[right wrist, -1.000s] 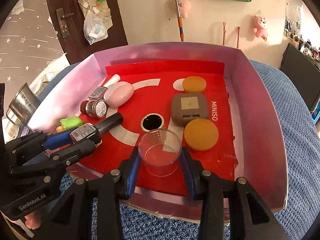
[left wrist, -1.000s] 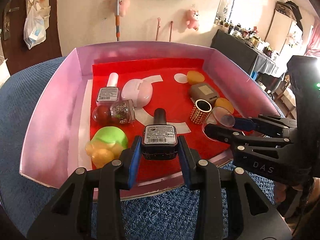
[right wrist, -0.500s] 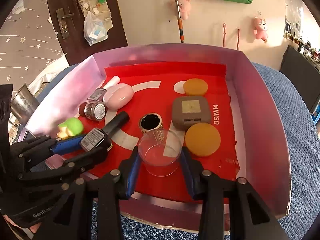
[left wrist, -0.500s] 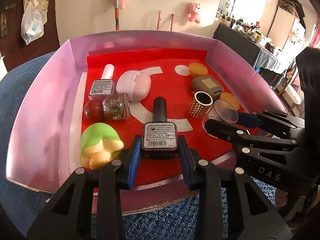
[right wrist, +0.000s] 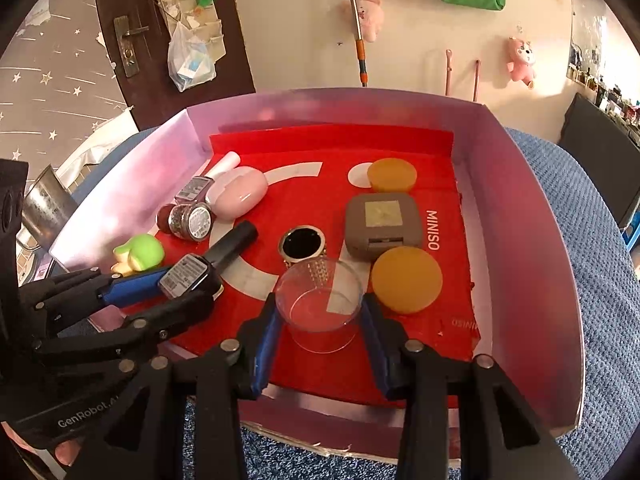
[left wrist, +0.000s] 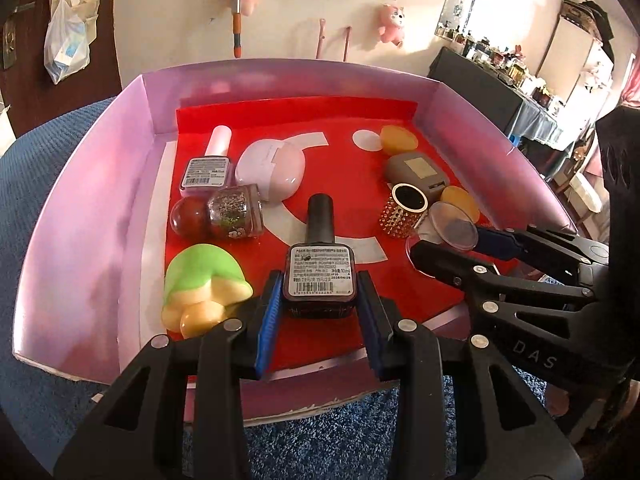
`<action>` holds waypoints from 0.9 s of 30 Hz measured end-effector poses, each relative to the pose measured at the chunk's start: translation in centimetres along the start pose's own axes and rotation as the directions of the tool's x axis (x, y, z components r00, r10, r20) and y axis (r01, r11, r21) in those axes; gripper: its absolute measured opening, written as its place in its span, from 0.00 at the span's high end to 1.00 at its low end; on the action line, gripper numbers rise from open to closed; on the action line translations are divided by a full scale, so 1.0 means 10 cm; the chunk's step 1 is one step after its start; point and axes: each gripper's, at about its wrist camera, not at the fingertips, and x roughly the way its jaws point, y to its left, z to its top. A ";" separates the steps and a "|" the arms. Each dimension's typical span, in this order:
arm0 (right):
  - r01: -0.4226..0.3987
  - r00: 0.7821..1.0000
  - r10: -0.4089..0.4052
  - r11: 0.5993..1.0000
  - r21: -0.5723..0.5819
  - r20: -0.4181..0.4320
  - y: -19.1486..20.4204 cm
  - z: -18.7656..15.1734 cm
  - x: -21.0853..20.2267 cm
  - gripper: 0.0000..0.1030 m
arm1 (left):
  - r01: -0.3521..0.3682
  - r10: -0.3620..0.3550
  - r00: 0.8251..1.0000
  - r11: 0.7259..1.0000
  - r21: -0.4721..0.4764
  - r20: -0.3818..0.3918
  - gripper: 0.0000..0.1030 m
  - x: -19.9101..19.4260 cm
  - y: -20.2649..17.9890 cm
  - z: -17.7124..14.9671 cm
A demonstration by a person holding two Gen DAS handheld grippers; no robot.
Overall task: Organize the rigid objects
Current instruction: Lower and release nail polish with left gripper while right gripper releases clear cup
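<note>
Between the earlier left-wrist frame and this one the green-capped toy (left wrist: 202, 282) has slid closer to the left gripper (left wrist: 320, 300), and the pink tray's near edge (left wrist: 280, 400) sits lower in view — the left hand seems to have eased forward over the tray. The right-wrist view has barely changed.

Nearest, each gripper is clamped on something. The left one pinches a dark nail-polish bottle (left wrist: 320, 276) across its square body, barcode label up and black cap pointing into the tray; gripping the flat sides probably keeps it from twisting. The right gripper (right wrist: 320, 312) squeezes a clear plastic cup (right wrist: 320, 300) by its round wall, mouth up, over the red liner just inside the near edge.

Just past the cup stands a gold studded ring holder (right wrist: 302, 246), with an amber disc (right wrist: 406, 280) to its right and a grey square case (right wrist: 382, 226) behind that. On the left side lie a glitter polish bottle (left wrist: 232, 214), a white-capped polish bottle (left wrist: 208, 164) and a pale pink case (left wrist: 270, 170), bunched together — bottles seemingly grouped left, flat pieces right. Farthest back, a second amber disc (right wrist: 391, 174) rests near the rear wall. Judging by that grouping, the held bottle belongs with the left cluster.
</note>
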 end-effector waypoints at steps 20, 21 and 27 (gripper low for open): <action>-0.008 0.996 0.005 0.999 0.034 0.088 0.02 -0.08 -0.32 0.41 | -0.033 0.033 0.999 0.999 -0.004 0.021 0.47 -0.20 0.00 -0.06; -0.009 0.996 0.006 0.999 0.036 0.090 0.02 -0.08 -0.32 0.41 | -0.042 0.042 0.999 0.999 -0.002 0.031 0.46 -0.23 0.00 -0.06; -0.016 0.993 0.009 0.998 0.061 0.120 0.01 -0.12 -0.45 0.39 | -0.038 0.038 0.998 0.999 -0.007 0.040 0.46 -0.31 0.02 -0.12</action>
